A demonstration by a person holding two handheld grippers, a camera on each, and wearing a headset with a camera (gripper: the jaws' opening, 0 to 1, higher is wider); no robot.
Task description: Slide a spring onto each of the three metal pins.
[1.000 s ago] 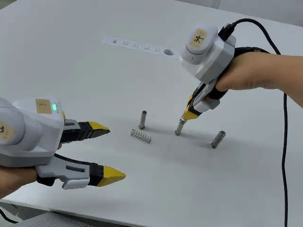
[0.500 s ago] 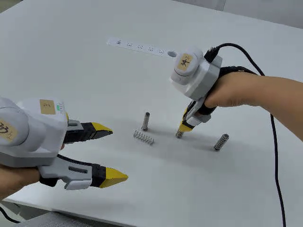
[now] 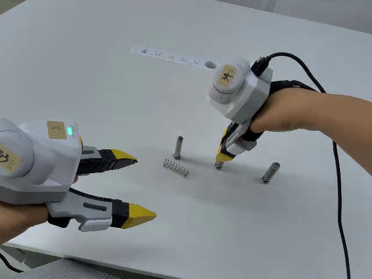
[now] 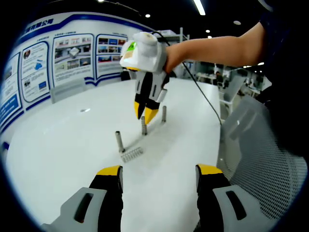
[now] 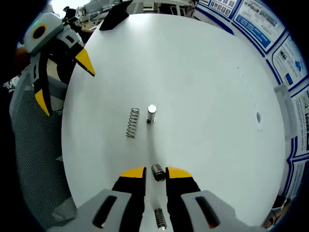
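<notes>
Three metal pins stand upright on the white table (image 3: 87, 104). The left pin (image 3: 178, 147) (image 5: 151, 114) (image 4: 119, 141) is bare, and a loose spring (image 3: 175, 167) (image 5: 132, 122) (image 4: 132, 154) lies flat just in front of it. My right gripper (image 3: 222, 156) (image 5: 156, 173) (image 4: 145, 113) points down over the middle pin, jaws shut on the spring (image 5: 158, 172) (image 3: 219, 165) that sits on it. The right pin (image 3: 270, 172) (image 5: 159, 218) (image 4: 163, 114) wears a spring. My left gripper (image 3: 135, 186) (image 4: 159, 175) (image 5: 65, 84) hovers open and holds nothing, at the near left.
A white power strip (image 3: 168, 58) lies at the back of the table. A black cable (image 3: 343, 203) trails from the right gripper along the right side. The table's near edge (image 3: 174, 270) runs just below the left gripper. A mesh chair (image 4: 260, 159) stands beside the table.
The right gripper has gone down along the middle pin, taking the spring lower onto it. The left gripper has stayed almost still; the head camera has shifted a little.
</notes>
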